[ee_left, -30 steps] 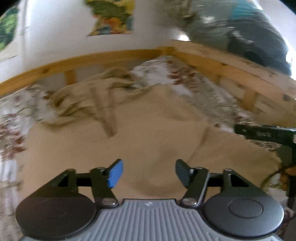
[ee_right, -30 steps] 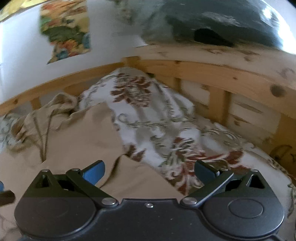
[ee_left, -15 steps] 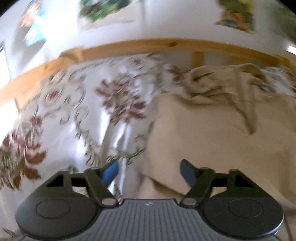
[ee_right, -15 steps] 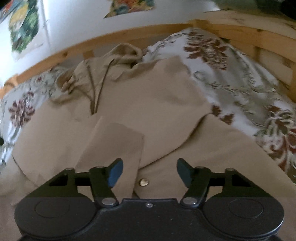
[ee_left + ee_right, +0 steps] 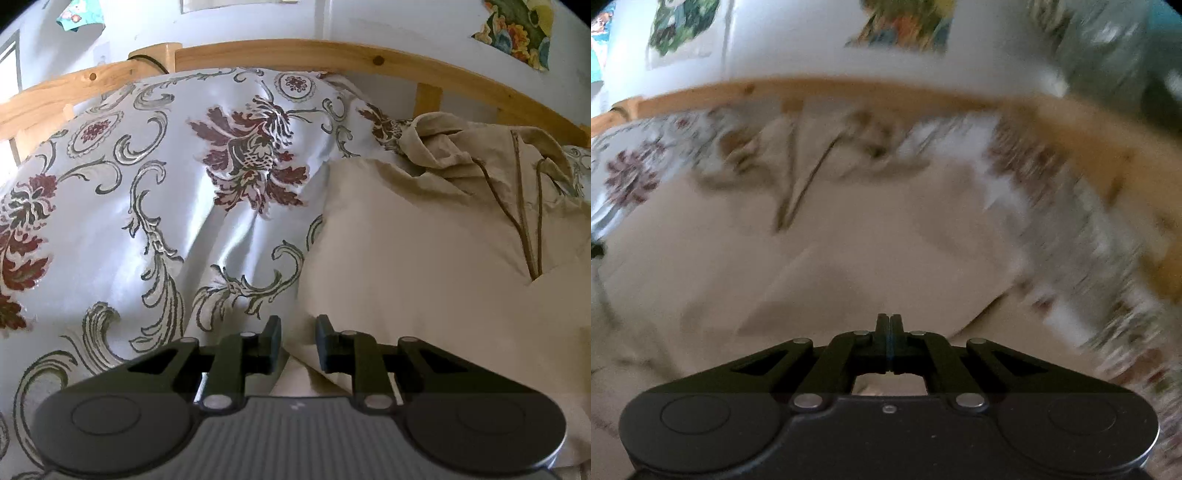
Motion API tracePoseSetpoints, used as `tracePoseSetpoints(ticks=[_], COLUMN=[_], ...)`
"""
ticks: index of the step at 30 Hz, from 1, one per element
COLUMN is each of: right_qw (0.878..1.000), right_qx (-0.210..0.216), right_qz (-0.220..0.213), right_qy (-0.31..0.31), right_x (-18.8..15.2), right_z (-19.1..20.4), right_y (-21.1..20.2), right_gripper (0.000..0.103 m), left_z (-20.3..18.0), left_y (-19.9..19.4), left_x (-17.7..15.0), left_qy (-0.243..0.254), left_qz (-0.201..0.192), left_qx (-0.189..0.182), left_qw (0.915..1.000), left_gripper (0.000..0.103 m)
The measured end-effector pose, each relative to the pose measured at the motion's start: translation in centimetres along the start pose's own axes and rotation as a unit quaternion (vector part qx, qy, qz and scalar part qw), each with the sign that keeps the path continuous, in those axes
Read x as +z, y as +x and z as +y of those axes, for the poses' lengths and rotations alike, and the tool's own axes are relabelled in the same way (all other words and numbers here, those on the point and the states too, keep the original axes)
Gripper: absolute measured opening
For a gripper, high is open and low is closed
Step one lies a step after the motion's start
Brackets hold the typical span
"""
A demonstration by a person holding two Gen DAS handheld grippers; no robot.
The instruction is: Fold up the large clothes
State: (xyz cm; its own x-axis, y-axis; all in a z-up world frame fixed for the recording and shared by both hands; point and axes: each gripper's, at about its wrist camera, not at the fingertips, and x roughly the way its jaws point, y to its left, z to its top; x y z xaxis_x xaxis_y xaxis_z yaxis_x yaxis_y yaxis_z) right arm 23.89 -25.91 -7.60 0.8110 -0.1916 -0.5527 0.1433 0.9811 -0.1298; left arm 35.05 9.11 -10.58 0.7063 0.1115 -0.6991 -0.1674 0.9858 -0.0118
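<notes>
Beige cotton-looking hooded jacket lies spread on the bed, hood and two brown drawstrings bunched toward the headboard end, body flat on the floral bedspread. In the left wrist view the garment's left edge runs down the middle of the frame, cover to the left of it, jacket to the right. Left gripper sits right at that edge: jaws have just been closing and stand narrow but not together, a fold of beige cloth in the gap between them; cannot tell whether the pads actually press on it. Right wrist view is heavily motion-blurred (only coarse shapes readable): jacket fills the centre, drawstrings upper middle, patterned bedspread wrapping the right side. Right gripper has just snapped closed, fingers pressed flat together with only a thin blue line of pad visible between them; no fabric visibly pinched at the tips, jacket cloth lies below and beyond them. A folded-over panel of the jacket shows just ahead-left of the right gripper. Pine bed rail curves across the top behind the bedding, one upright slat near the hood. White wall above with colourful pictures stuck on it.
</notes>
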Motion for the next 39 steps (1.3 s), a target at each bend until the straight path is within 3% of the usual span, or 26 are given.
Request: tracePoseSetpoints(ticks=[2, 5, 7, 11, 13, 15, 17, 20, 22, 24, 27, 31, 33, 36, 39], right_qw=[0.997, 0.986, 0.981, 0.977, 0.979, 0.979, 0.983, 0.993, 0.996, 0.995, 0.991, 0.996, 0.998, 0.998, 0.995], right_qx=[0.037, 0.082, 0.097, 0.116, 0.120, 0.125, 0.114, 0.080, 0.055, 0.050, 0.046, 0.026, 0.039, 0.048, 0.021], right_qz=[0.031, 0.073, 0.087, 0.104, 0.102, 0.105, 0.099, 0.054, 0.019, 0.018, 0.071, 0.038, 0.028, 0.041, 0.074], right_qy=[0.061, 0.122, 0.142, 0.143, 0.130, 0.119, 0.100, 0.065, 0.062, 0.080, 0.103, 0.071, 0.042, -0.012, -0.066], right_x=[-0.6, -1.5, -1.6, -2.1, -2.1, -2.0, -1.9, -0.4, 0.4, 0.3, -0.5, -0.5, -0.6, -1.2, -2.2], right_z=[-1.6, -2.6, -2.5, -1.4, -1.0, -0.7, -0.4, -0.5, -1.4, -2.6, -3.3, -2.3, -1.4, 0.2, 1.4], right_y=[1.1, 3.0, 3.7, 3.9, 3.7, 3.6, 3.1, 1.2, 0.3, 0.5, 2.1, 1.7, 1.6, 2.2, 3.5], right_gripper=[0.002, 0.023, 0.025, 0.041, 0.041, 0.003, 0.000, 0.000, 0.000, 0.000, 0.008, 0.022, 0.041, 0.043, 0.043], left_z=[-0.3, -1.0, -1.9, -4.5, -5.8, -6.4, -6.5, -6.4, -6.5, -6.8, -7.3, -7.9, -7.8, -7.5, -7.1], left_y=[-0.6, -1.9, -2.6, -2.8, -2.1, -1.4, -1.5, -2.1, -2.6, -2.9, -2.4, -1.9, -1.9, -2.0, -2.8], left_x=[0.0, -0.3, -0.7, -2.1, -3.0, -3.9, -4.3, -3.9, -3.7, -3.9, -4.3, -4.9, -5.0, -4.6, -4.2], left_qy=[-0.003, 0.001, 0.015, 0.072, 0.097, 0.110, 0.120, 0.110, 0.105, 0.117, 0.141, 0.167, 0.166, 0.154, 0.132], left_qz=[-0.003, -0.019, -0.031, -0.028, -0.001, 0.016, 0.003, 0.000, -0.009, -0.008, -0.002, 0.002, 0.002, 0.005, -0.001], left_qx=[-0.007, -0.038, -0.060, -0.090, -0.077, -0.054, -0.056, -0.066, -0.082, -0.081, -0.071, -0.065, -0.067, -0.068, -0.082], left_qw=[1.0000, 0.9991, 0.9976, 0.9929, 0.9923, 0.9923, 0.9911, 0.9918, 0.9910, 0.9898, 0.9875, 0.9839, 0.9838, 0.9858, 0.9878], left_gripper=[0.023, 0.040, 0.051, 0.056, 0.053, 0.052, 0.052, 0.052, 0.052, 0.052, 0.053, 0.057, 0.059, 0.074, 0.076])
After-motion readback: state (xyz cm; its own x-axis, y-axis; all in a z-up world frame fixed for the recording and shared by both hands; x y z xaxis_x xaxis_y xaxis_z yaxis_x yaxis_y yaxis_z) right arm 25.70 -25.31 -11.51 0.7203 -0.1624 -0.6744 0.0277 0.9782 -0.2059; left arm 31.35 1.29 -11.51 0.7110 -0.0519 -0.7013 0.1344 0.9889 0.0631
